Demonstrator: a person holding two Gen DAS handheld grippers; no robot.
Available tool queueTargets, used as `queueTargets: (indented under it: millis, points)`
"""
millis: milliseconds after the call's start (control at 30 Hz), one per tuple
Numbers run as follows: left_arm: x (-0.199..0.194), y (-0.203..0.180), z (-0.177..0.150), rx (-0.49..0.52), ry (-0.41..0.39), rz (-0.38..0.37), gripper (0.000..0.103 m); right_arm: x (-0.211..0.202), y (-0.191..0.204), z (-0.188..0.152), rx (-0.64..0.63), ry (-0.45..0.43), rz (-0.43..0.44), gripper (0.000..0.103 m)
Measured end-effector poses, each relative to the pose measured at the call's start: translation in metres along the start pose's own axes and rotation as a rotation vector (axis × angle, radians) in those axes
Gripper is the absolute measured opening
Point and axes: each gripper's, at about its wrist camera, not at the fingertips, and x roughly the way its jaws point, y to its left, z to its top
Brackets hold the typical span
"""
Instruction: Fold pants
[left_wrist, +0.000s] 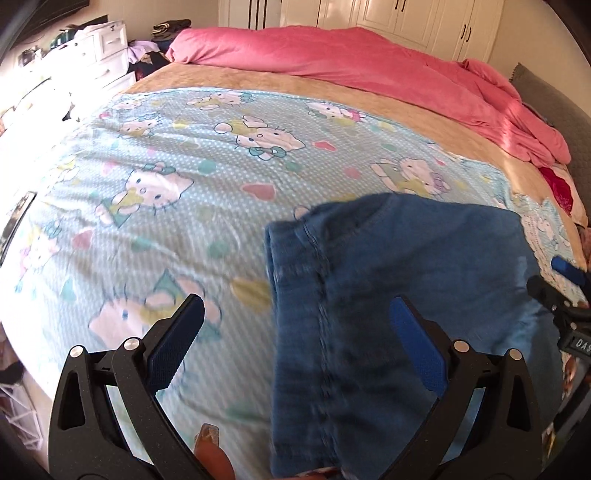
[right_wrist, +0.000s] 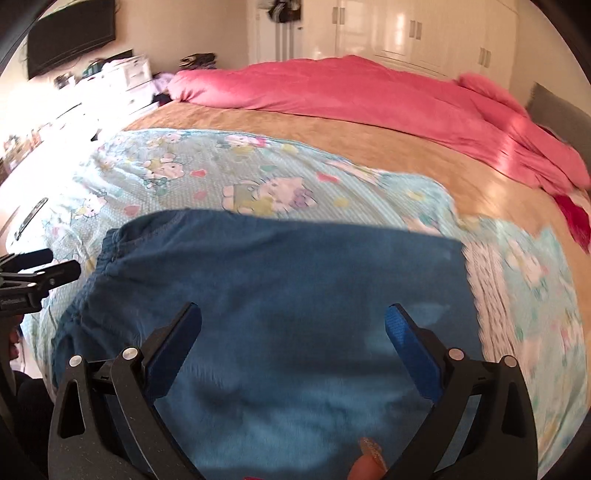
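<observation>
Left wrist view is showing the blue denim pants lying folded on the cartoon-print sheet near the bed's close edge, likely for a flat working surface. Left gripper is hovering over the seamed left edge, jaws spread wide and empty. Right gripper is hovering above the pants' middle, jaws likewise wide, probably readying the next fold.
</observation>
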Motion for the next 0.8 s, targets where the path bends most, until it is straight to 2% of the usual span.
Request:
queueTargets:
  millis: [67,267,433,567,633,700,733,800]
  points:
    - [0.012,0.002,0.011,0.016,0.017,-0.001,0.095,0.016,-0.001,0.014,-0.018,0.026,0.025,0.099]
    - [0.048,0.006,0.034,0.062,0.056,-0.007,0.095,0.057,0.004,0.044,-0.102,0.076,0.03,0.099]
    - [0.07,0.006,0.041,0.101,0.054,-0.022,0.095,0.092,0.009,0.062,-0.182,0.109,0.028,0.099]
    - [0.081,0.006,0.046,0.134,0.034,0.02,0.093,0.112,0.017,0.07,-0.256,0.123,0.03,0.099]
    - [0.085,0.006,0.046,0.152,0.03,0.019,0.071,0.121,0.023,0.072,-0.294,0.137,0.036,0.099]
    - [0.09,0.005,0.045,0.164,0.052,-0.032,0.038,0.131,0.027,0.073,-0.321,0.164,0.042,0.099]
    - [0.089,0.004,0.044,0.17,0.05,-0.052,0.037,0.136,0.029,0.073,-0.332,0.18,0.049,0.099]
    - [0.082,-0.002,0.042,0.211,0.022,-0.021,0.03,0.14,0.033,0.073,-0.354,0.189,0.056,0.099]
